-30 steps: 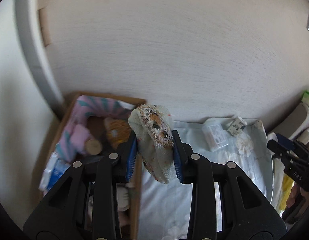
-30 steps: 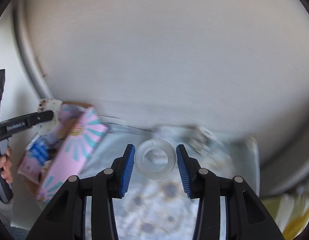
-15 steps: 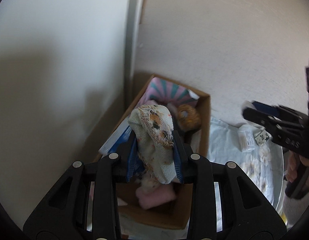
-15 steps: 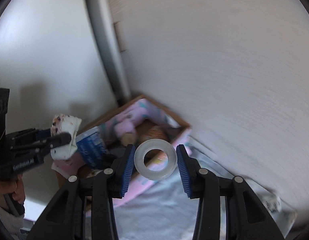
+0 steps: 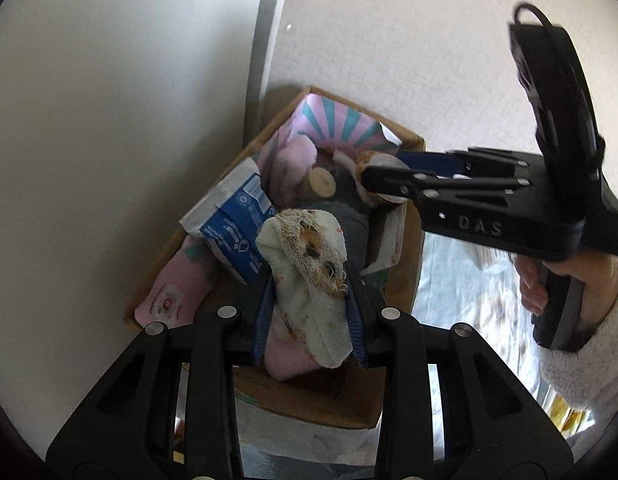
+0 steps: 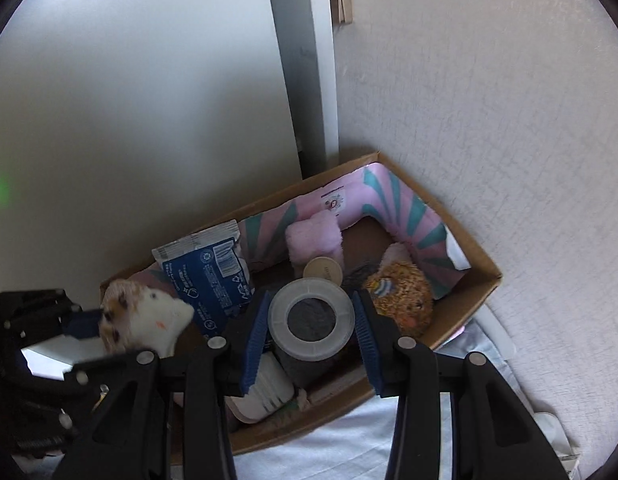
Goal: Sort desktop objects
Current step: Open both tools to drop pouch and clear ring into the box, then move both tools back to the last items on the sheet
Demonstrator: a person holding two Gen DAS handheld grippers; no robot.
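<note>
My left gripper (image 5: 309, 276) is shut on a cream rag (image 5: 309, 292) with a frayed, orange-stained patch, and holds it over the near end of a cardboard box (image 5: 393, 416). Over the middle of the same box (image 6: 481, 280), my right gripper (image 6: 311, 300) is shut on a clear plastic ring (image 6: 311, 320). In the right wrist view the left gripper (image 6: 89, 320) and its rag (image 6: 145, 316) sit at the lower left. The left wrist view shows the right gripper (image 5: 373, 178) reaching in from the right above the box's far end.
The box sits in a wall corner and holds a blue pouch (image 6: 205, 276), a pink plush (image 6: 315, 236), an orange furry toy (image 6: 401, 292), a wooden lid (image 6: 323, 270) and pink-teal striped packaging (image 6: 389, 204). A pale cloth (image 6: 349, 440) covers the table. A person's hand (image 5: 549, 280) grips the right handle.
Both grippers swung left from above the pale cloth to above the cardboard box, rolling as they went. The rag and the ring stayed held.
</note>
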